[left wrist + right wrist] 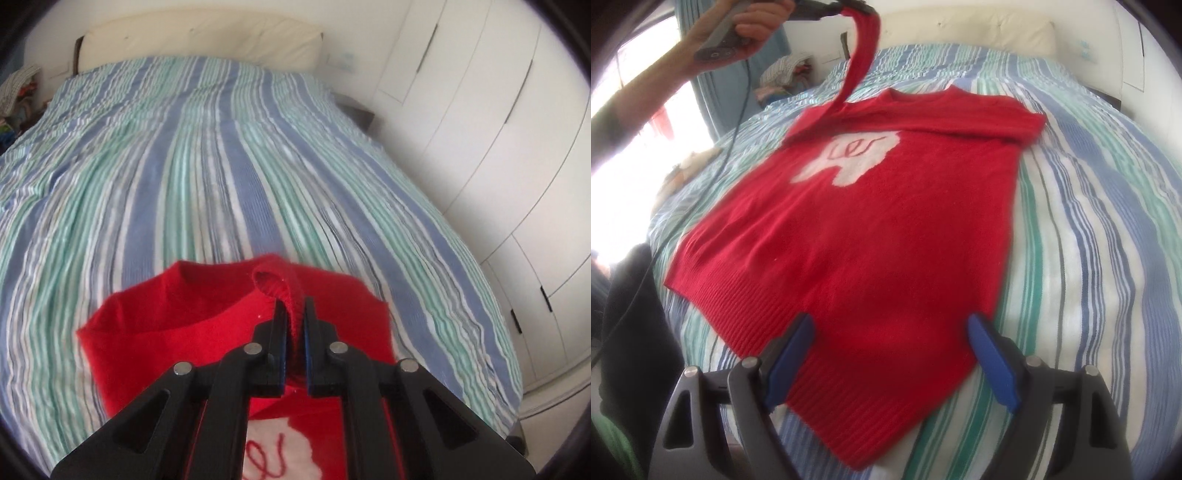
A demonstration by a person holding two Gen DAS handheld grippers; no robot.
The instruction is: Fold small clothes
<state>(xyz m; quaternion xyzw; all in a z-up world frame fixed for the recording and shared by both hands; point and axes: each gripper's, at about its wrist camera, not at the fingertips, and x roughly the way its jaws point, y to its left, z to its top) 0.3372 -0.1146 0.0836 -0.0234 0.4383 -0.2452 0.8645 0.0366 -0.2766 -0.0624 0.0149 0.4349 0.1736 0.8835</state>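
**Red sweater flat on the bed, one sleeve lifted**

The red sweater [857,229] lies front-up on the striped bedspread [1089,240], its ribbed hem nearest the right gripper [892,363]. That gripper's blue-padded fingers [991,365] stand wide apart, low over the hem, one on either side of its middle, holding nothing. The left gripper [294,325] is clamped on the cuff of one sleeve [860,62], which rises from the shoulder in a taut band to the raised tool in the person's hand [753,26]. The other sleeve [979,118] lies folded across the chest, below the neckline. The knit is fine, with a white patch [849,158] bearing red script. Beyond are a cream headboard [199,37], white wardrobe doors [498,122] on the right, and a heap of clothes [786,70] on the left.
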